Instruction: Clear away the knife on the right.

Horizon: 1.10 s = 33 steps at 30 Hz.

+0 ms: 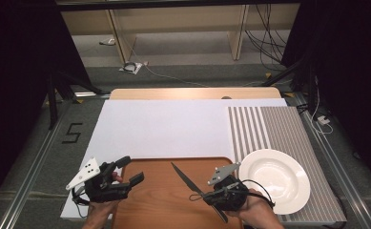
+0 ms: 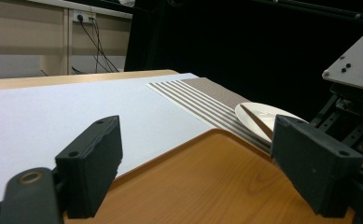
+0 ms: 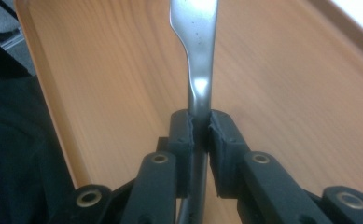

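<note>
Wooden tray lies under both grippers, white plate off to the right gripper's right. Right gripper has its jaws clamped on the knife at mid-length, long axis running straight out ahead of the jaws, blade forward over the tray. Left gripper has jaws wide apart, empty, farther from the knife. Knife handle hidden behind the jaws; blade tip cut off in the right gripper view.

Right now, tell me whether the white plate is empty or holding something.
Empty. The high view shows the white plate bare on the striped mat; the knife is clamped in the right gripper over the wooden tray.
</note>
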{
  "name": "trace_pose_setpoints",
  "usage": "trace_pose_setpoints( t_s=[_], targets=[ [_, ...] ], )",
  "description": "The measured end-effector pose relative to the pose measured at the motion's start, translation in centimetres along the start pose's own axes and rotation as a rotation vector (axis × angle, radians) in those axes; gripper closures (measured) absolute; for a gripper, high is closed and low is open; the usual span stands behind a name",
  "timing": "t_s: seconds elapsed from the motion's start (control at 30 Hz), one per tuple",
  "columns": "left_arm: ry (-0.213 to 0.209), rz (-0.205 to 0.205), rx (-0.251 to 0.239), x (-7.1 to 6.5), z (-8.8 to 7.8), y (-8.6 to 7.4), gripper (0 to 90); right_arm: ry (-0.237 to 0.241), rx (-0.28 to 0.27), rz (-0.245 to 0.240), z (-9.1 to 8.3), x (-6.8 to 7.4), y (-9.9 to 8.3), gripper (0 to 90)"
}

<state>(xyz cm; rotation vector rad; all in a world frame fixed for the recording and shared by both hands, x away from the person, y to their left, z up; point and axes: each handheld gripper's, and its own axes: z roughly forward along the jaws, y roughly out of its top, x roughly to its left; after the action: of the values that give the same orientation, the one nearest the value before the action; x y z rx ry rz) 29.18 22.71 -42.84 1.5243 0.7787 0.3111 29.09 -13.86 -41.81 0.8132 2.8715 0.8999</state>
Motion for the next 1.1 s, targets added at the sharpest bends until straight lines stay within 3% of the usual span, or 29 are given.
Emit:
trace_pose_setpoints(
  t_s=[0.3, 0.6, 1.1],
  targets=[
    [0.001, 0.0, 0.001, 0.0, 0.0, 0.0, 16.8, 0.033, 0.085, -0.016, 1.0, 0.5, -0.1, 80.8],
    [0.0, 0.001, 0.002, 0.0, 0.0, 0.0, 16.8, 0.001, 0.174, -0.018, 1.9, 0.7, -0.1, 80.8],
    [-0.003, -0.002, 0.003, 0.0, 0.1, 0.0, 16.8, 0.002, 0.301, -0.035, 3.6, 1.1, -0.6, 80.5]
  ],
)
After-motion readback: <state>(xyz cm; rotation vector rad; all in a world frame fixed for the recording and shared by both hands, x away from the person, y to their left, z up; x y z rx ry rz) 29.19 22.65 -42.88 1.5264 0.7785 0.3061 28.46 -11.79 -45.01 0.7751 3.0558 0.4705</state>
